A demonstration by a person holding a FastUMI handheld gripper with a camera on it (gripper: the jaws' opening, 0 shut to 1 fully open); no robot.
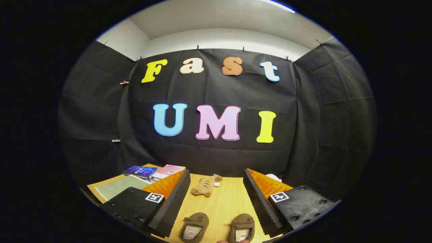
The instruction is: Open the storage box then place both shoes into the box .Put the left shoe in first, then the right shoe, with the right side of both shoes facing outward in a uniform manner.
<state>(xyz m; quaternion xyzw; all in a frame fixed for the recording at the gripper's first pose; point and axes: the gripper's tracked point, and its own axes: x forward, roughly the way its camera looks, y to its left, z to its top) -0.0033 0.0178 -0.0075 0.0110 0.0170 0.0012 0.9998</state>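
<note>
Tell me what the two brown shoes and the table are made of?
The two brown shoes, lying between the open gripper's fingers, look like soft, fuzzy suede or felt: dull, no shine, though I can't be sure. The table looks like pale wood with a smooth finish, since grain lines run along it.

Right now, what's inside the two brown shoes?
Each brown shoe shows a pale label on its insole at the opening; the toe ends are covered by the uppers. Both shoes lie between the open fingers.

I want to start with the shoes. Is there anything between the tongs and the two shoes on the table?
Nothing visible. The open tongs have both brown shoes between their fingers, with bare table around them.
</note>
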